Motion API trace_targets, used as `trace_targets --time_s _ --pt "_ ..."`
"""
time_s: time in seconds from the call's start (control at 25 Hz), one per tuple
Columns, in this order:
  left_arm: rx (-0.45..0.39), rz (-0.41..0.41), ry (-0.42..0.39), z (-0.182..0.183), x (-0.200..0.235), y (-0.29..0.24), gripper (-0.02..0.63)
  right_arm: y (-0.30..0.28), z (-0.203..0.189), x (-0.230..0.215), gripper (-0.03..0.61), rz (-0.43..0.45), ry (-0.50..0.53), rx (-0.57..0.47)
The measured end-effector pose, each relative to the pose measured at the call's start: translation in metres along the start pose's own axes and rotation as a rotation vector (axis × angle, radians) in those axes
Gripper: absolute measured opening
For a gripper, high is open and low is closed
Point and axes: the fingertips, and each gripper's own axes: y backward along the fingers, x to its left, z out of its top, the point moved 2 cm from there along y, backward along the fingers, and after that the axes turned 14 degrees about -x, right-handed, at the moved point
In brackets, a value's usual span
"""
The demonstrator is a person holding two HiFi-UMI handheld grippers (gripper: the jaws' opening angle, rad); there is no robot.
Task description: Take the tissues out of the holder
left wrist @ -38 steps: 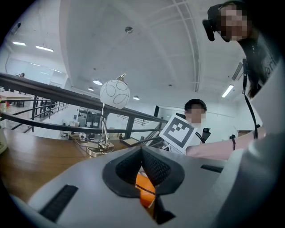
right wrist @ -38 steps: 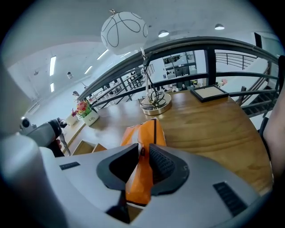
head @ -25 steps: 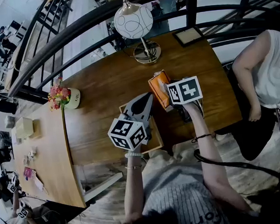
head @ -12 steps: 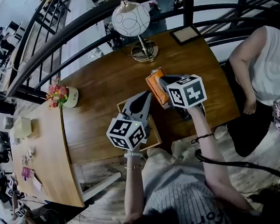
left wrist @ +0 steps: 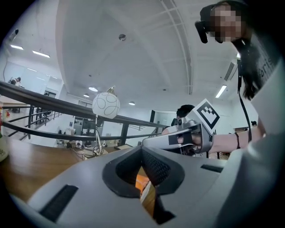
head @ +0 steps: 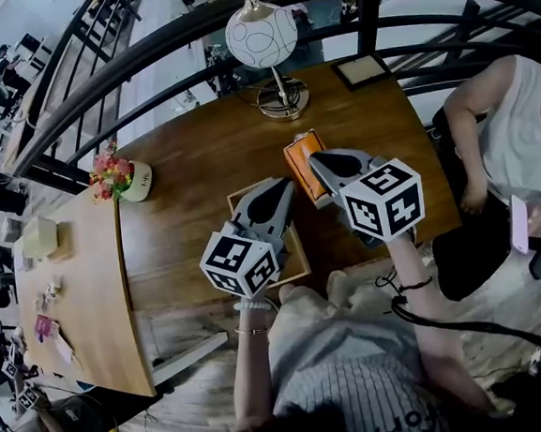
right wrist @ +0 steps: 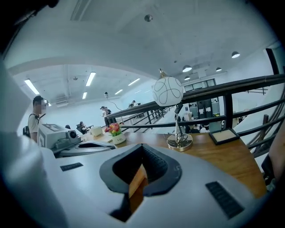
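Note:
An orange tissue pack (head: 301, 156) lies on the wooden table (head: 191, 170), just beyond the right corner of an open wooden holder box (head: 299, 253). Held above that box, my left gripper (head: 285, 186) has its jaws together with nothing between them. To its right my right gripper (head: 315, 159) hovers over the near end of the orange pack, also shut and empty. A sliver of the orange pack (left wrist: 141, 182) shows through the jaw gap in the left gripper view, and the orange pack (right wrist: 137, 182) shows the same way in the right gripper view. The box's inside is mostly hidden.
A globe lamp (head: 260, 37) stands at the table's far edge, with a dark picture frame (head: 363, 69) to its right. A flower pot (head: 117, 181) sits at the left. A seated person (head: 518, 142) is beside the table's right end. A curved railing (head: 144, 61) runs behind.
Both grippers have lifted toward the camera. The right gripper has drawn back from the orange pack toward the near right. The pack and the box have stayed put.

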Motion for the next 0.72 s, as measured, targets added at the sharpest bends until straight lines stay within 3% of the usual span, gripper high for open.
trace_targets --time_s 0.28,0.72 --pt "-0.017 -0.010 -0.025 0.015 -0.009 0.014 0.008 0.009 0.010 0.033 0.012 0.070 -0.014 -0.072" --pt "-0.059 -0.006 -0.044 0.032 -0.023 0.027 0.008 0.030 0.027 0.053 0.012 0.107 0.011 -0.160"
